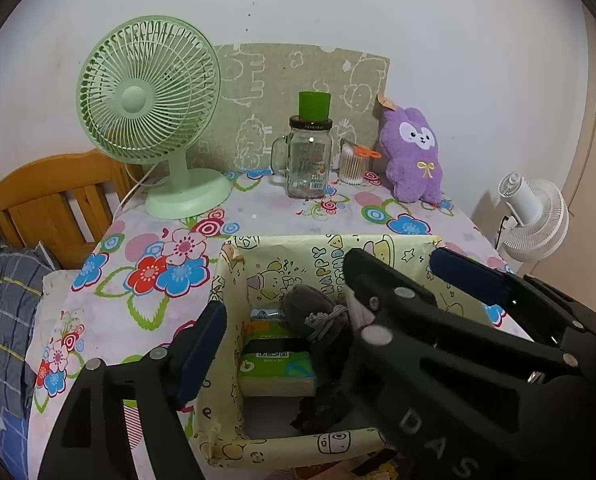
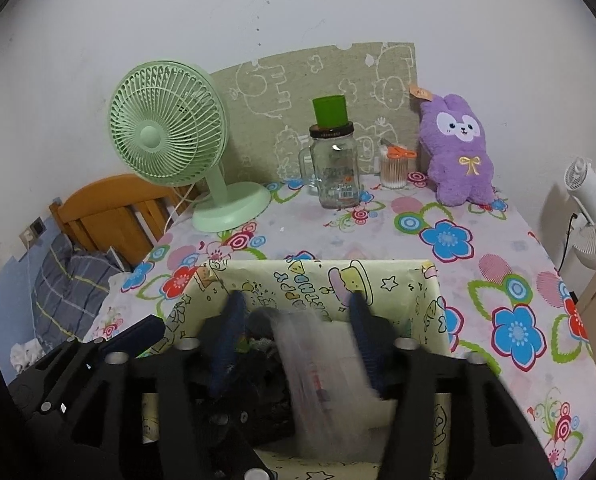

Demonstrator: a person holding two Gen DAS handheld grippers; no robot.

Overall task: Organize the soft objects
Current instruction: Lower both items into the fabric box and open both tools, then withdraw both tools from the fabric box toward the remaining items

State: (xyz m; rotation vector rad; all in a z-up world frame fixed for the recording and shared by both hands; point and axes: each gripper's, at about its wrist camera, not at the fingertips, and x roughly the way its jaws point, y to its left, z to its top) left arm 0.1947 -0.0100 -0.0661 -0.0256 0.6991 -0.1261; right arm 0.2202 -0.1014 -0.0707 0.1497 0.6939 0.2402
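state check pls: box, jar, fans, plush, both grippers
box: open-topped, holds tissue pack and grey soft item
jar: upright, lid on, green cup on top
green fan: upright on table
white fan: beside table
purple plush: upright against wall
left gripper: open
right gripper: open over box, blurred pack between fingers

In your right wrist view, a pale item (image 2: 318,376) between the right hand-held gripper's fingers is smeared by motion blur, so you can't tell what it is. Your left view's right hand-held gripper (image 1: 390,264) hides half the box (image 1: 233,280)
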